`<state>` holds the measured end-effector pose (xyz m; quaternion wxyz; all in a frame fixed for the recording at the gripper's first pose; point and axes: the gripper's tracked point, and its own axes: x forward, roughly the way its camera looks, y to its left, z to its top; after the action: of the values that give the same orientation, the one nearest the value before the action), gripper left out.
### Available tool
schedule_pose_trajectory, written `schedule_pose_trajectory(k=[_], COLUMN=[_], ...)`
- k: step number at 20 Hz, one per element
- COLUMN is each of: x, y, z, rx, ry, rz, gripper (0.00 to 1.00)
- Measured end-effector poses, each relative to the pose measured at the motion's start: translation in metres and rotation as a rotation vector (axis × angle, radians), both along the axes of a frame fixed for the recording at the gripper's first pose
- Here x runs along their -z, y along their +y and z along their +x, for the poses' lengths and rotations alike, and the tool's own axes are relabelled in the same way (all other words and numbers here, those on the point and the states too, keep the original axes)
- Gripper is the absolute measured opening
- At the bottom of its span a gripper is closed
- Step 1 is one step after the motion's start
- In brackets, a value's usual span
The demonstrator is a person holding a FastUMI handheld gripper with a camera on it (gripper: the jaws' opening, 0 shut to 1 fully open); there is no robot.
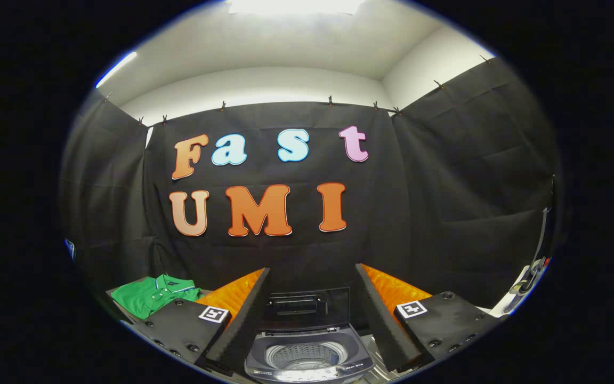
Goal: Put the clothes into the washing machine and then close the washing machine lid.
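Item: washing machine [307,354], small, lid [307,308] raised upright behind the tub. We see it between the fingers of the gripper [307,320], which stand wide apart and hold nothing. Item: green shirt [153,295], folded, lying to the left beyond the left finger, well apart from the machine. We find its near edge hidden behind the gripper body; the machine's front is cut off.
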<state>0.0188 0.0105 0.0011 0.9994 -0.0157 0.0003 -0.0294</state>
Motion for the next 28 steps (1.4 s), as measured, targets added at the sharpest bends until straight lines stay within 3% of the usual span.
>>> schedule_pose_trajectory(k=[6, 15, 21, 25, 28], x=[0.000, -0.011, 0.053, 0.095, 0.143], y=[0.025, 0.185, 0.327, 0.401, 0.436], z=[0.020, 0.053, 0.074, 0.103, 0.118], rx=[-0.031, -0.311, -0.524, -0.577, -0.564], ry=[-0.001, 0.042, 0.224, 0.326, 0.411], rz=[0.021, 0.134, 0.128, 0.066, -0.005], gripper=[0.98, 0.98, 0.98, 0.98, 0.99])
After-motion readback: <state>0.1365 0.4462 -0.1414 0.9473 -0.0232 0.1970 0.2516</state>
